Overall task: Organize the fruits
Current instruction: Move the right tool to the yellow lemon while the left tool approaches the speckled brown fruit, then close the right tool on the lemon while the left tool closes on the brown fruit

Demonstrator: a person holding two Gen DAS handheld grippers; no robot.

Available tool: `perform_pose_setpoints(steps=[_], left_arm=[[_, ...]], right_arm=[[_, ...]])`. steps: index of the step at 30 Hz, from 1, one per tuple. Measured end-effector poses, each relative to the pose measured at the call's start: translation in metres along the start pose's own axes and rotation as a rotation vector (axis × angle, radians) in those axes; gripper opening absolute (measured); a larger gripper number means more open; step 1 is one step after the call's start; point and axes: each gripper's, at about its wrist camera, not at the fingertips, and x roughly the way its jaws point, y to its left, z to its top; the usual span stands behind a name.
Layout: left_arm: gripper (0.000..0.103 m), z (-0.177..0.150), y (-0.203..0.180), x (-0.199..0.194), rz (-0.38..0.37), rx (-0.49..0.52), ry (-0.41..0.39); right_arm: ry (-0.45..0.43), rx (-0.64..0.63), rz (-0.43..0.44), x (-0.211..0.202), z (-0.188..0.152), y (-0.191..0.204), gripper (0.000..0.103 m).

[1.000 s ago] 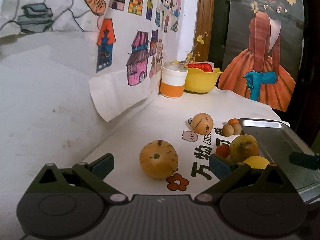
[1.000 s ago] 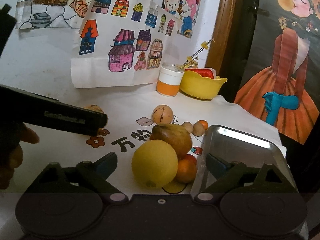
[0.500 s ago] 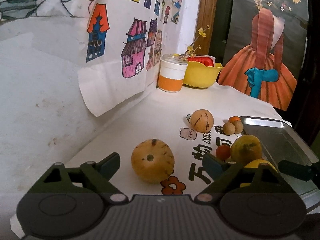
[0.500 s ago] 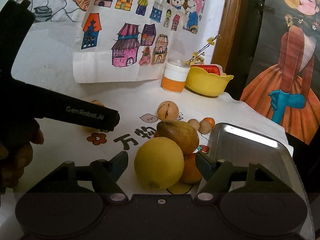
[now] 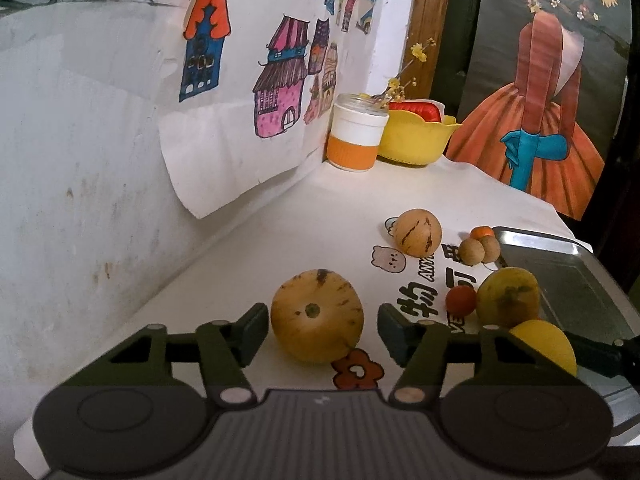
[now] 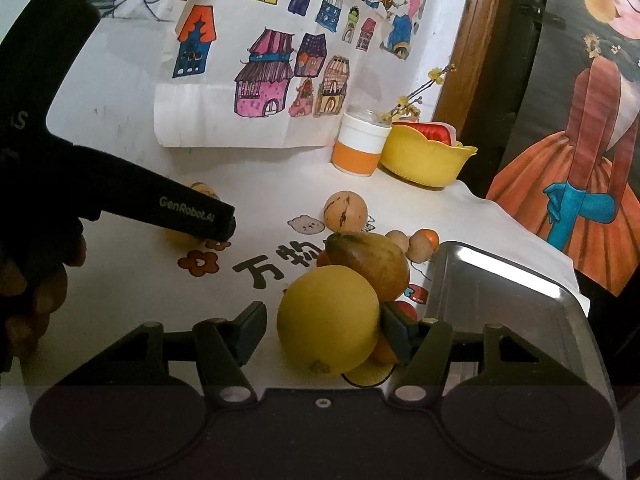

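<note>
While my left gripper (image 5: 322,330) stands spread around the melon (image 5: 317,315) without touching it, my right gripper (image 6: 323,330) is spread about the lemon (image 6: 328,319), whose right side meets one pad, just beside the tray (image 6: 500,304).

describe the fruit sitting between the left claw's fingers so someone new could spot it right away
Start at the metal tray on the white printed cloth, then cross the fruit cluster toward the wall with the house drawings. The speckled melon sits alone there, between the open left claw. It is the biggest round fruit, tan-orange with dark flecks and a stem scar facing the camera.
</note>
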Motion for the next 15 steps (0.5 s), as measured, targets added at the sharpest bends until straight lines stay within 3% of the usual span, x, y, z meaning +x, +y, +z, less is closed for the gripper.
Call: perform_pose_setpoints(steps=[5,15], left_arm=[[0.054,0.0,0.0013,0.0009,0.001,-0.008,-0.001],[0.053,-0.0049,0.0023,-0.0076,-0.017,-0.021,0.009]], right_arm=[[-0.001,0.004,-0.014,0.0,0.0,-0.0009,0.059],[-0.007,0.035,-0.004,-0.0036,-0.0019,-0.0033,0.058]])
